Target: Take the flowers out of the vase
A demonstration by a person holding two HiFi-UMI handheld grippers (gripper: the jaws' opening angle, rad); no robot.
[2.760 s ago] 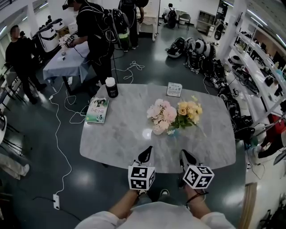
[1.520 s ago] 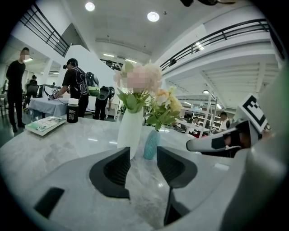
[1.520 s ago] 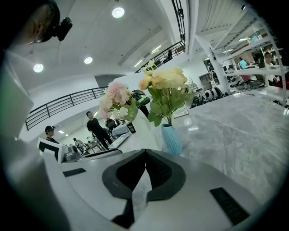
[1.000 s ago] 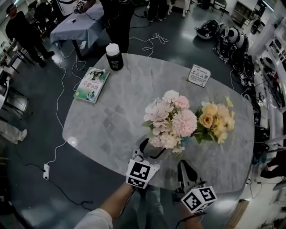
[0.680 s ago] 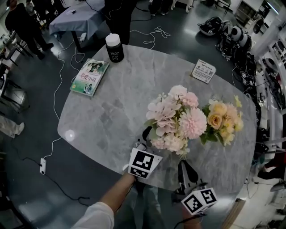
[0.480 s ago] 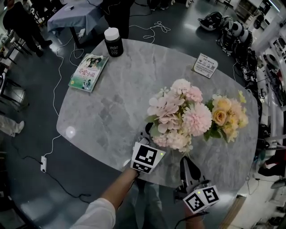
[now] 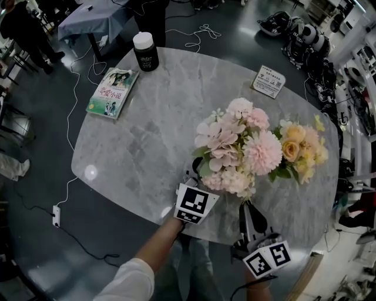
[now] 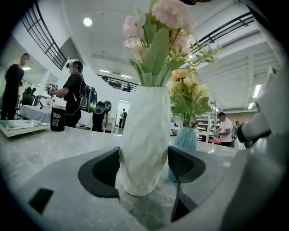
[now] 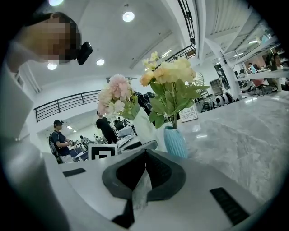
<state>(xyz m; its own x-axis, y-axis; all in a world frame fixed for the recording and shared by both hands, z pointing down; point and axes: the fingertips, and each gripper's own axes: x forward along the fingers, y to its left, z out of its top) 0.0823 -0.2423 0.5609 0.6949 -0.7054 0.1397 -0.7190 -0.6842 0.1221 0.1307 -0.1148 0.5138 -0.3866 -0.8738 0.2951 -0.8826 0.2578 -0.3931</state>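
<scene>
Pink flowers [image 7: 232, 147] stand in a white faceted vase [image 8: 144, 140] on the marble table [image 7: 135, 147]. My left gripper [image 8: 144, 168] is shut on the vase's lower body, with one black pad against each side. In the head view this left gripper [image 7: 197, 169] reaches under the blooms, which hide the vase. Just to the right, yellow flowers [image 7: 299, 150] sit in a small blue vase [image 9: 175, 140]. My right gripper [image 9: 145, 155] is shut with nothing in it. It hovers at the near table edge [image 7: 244, 207], short of both vases.
A book [image 7: 111, 92], a black jar with a white lid [image 7: 144, 51] and a printed card [image 7: 269, 81] lie toward the far side of the table. People stand at another table [image 7: 94, 17] beyond. Cables trail over the floor on the left.
My left gripper has moved forward under the pink blooms, and its jaws now sit on either side of the white vase. The right gripper has stayed at the near edge, shut.
</scene>
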